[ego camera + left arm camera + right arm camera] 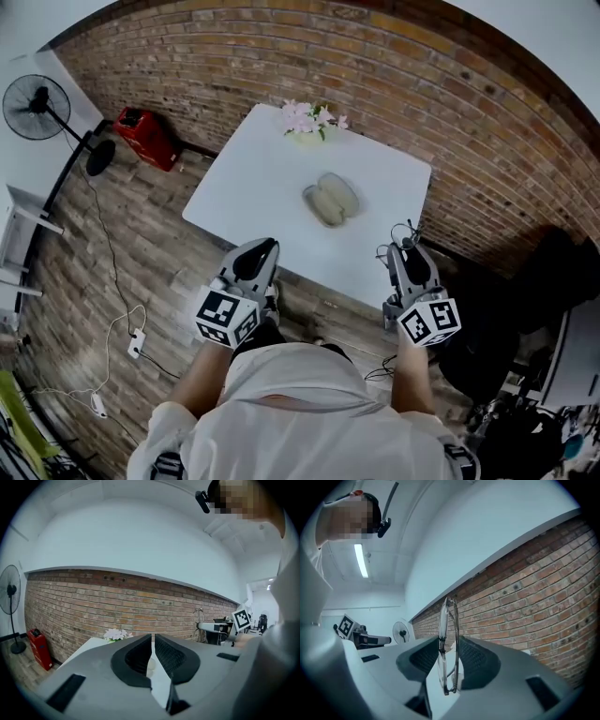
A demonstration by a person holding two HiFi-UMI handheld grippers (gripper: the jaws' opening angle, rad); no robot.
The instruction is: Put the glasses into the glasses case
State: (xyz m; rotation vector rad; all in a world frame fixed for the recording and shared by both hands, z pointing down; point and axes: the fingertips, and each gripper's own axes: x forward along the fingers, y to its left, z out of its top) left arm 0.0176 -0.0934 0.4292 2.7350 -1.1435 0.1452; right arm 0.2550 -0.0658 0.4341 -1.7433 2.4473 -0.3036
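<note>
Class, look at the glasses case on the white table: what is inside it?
The glasses case appears open, and only its pale lining shows; the head view is too small to rule out small items. The glasses are clamped in the right gripper.

Two grippers, left gripper (266, 247) and right gripper (405, 246); one pair of glasses (449, 644); one glasses case (331, 199); one table (248, 192); one bunch of flowers (309, 119), far edge; one fan (36, 106) and one red box (145, 138), left

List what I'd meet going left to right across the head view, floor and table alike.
Standing fan → red box on the floor → left gripper → glasses case on the white table → right gripper, shut on the glasses.
</note>
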